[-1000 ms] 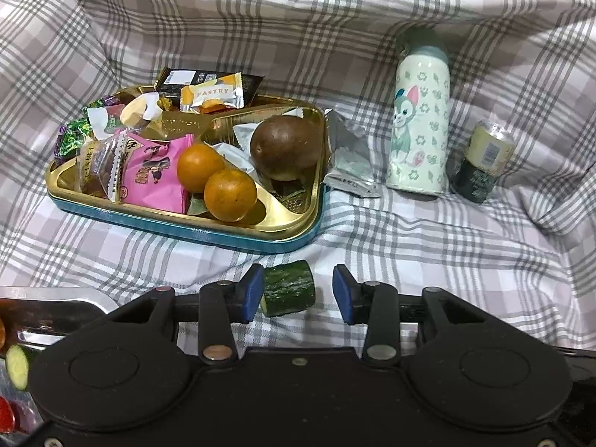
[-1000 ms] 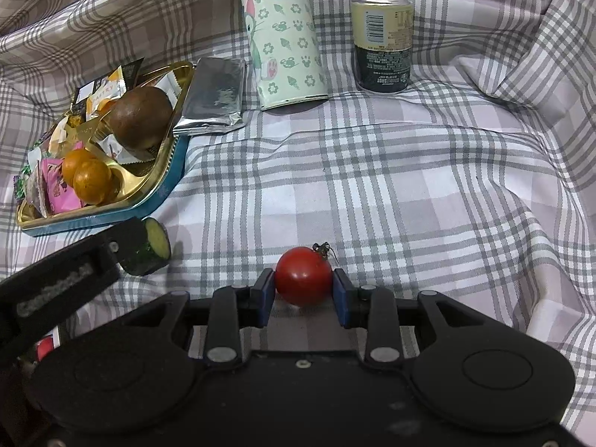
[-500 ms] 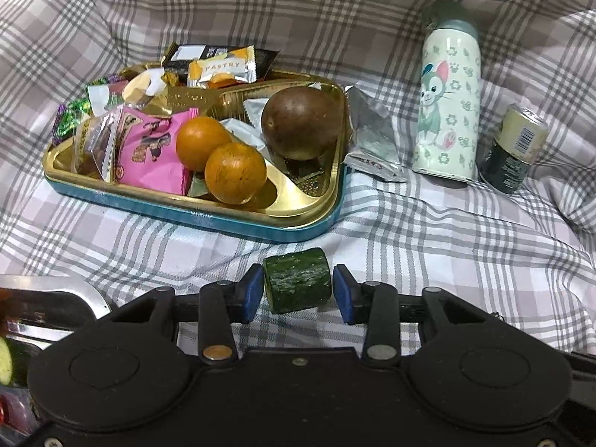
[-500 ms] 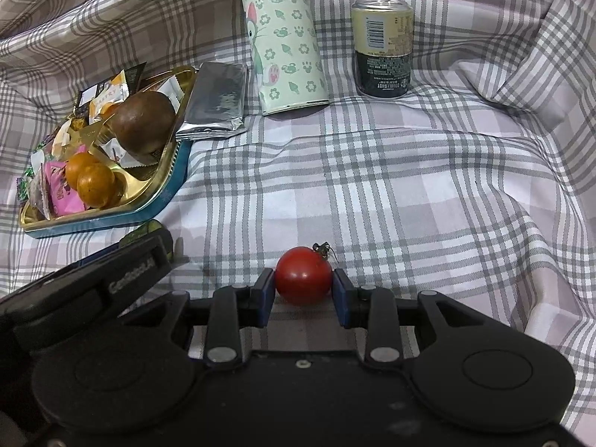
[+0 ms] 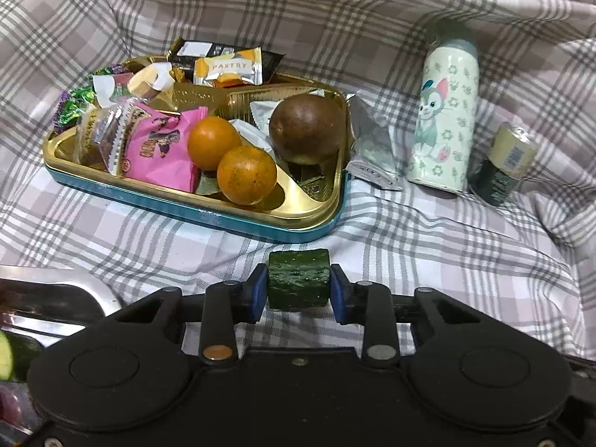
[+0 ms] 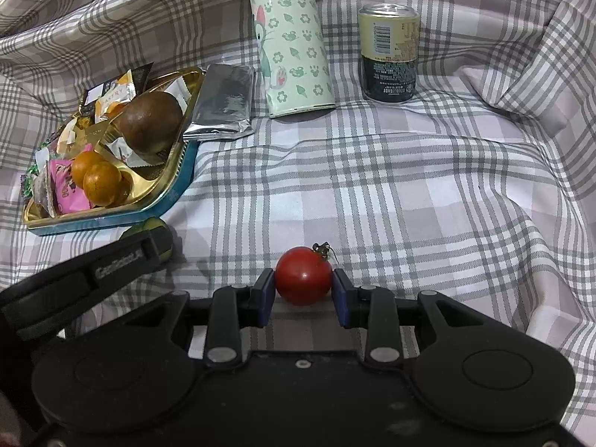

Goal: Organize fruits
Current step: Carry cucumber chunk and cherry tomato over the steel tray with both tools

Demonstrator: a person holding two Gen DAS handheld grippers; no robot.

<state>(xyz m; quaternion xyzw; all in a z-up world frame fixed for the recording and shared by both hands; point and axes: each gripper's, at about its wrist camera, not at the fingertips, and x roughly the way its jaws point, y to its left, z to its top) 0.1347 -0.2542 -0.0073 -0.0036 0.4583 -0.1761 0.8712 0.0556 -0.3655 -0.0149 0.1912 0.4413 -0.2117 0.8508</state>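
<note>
Left gripper (image 5: 298,287) pinching cucumber piece (image 5: 298,278) between both jaws, tray (image 5: 238,211) just ahead; right gripper (image 6: 303,290) clamping tomato (image 6: 303,275) likewise

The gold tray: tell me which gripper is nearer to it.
Left. The left gripper, shut on a cucumber piece, sits just off the gold tray's near edge. The right gripper, holding a tomato, is farther out over the cloth.

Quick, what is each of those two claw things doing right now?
Left gripper: closed on a short dark green cucumber chunk.
Right gripper: closed on a small round red tomato.
</note>
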